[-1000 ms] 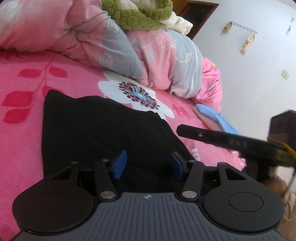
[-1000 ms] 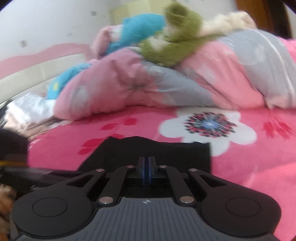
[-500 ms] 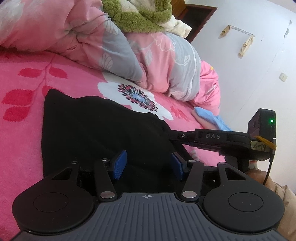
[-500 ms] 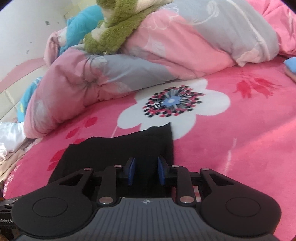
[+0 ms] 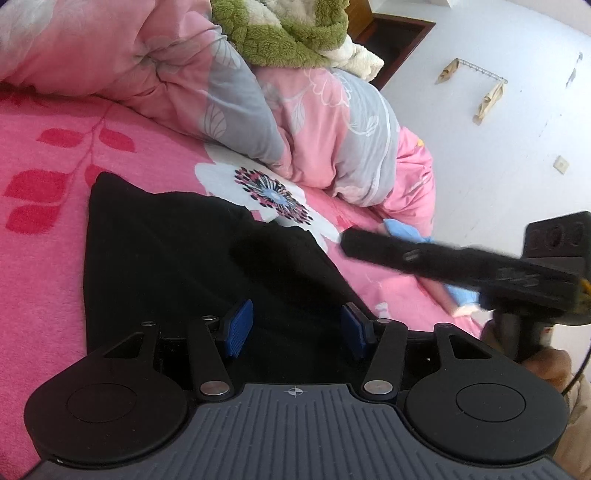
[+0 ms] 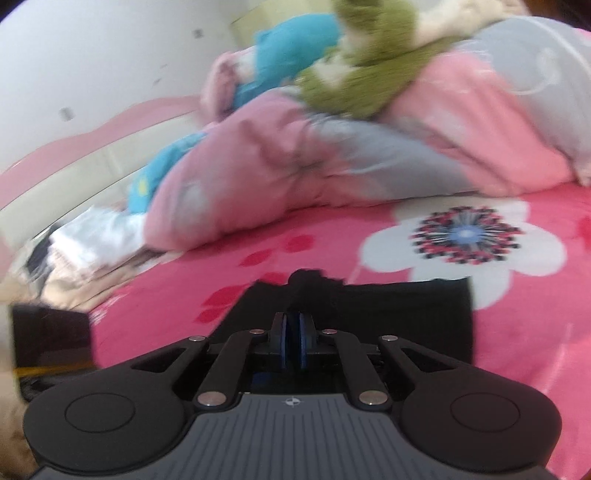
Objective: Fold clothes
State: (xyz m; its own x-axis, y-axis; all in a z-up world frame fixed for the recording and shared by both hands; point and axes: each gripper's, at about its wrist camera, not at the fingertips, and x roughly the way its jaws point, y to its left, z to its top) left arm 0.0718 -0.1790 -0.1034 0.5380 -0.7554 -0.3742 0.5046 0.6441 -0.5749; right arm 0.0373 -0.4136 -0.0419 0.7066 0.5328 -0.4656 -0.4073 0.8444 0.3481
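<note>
While the right gripper (image 6: 292, 345) is closing, seemingly pinching the black garment (image 5: 192, 258) to fold it, the left gripper (image 5: 293, 330) is held half-open, empty, above it.

Half a second earlier the right gripper (image 6: 292, 345) stood apart over the flat black folded garment (image 6: 406, 314); now its jaws are closing, pinching up a fabric ridge.

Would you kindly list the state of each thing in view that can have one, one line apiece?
black garment: lying folded on the bed, one bit raised.
left gripper: open over the garment, holding nothing.
right gripper: jaws closing, nearly together, a pinch of black cloth between the pads.
quilt: bunched in a heap behind the garment.
green plush blanket: crumpled on top of the quilt.
</note>
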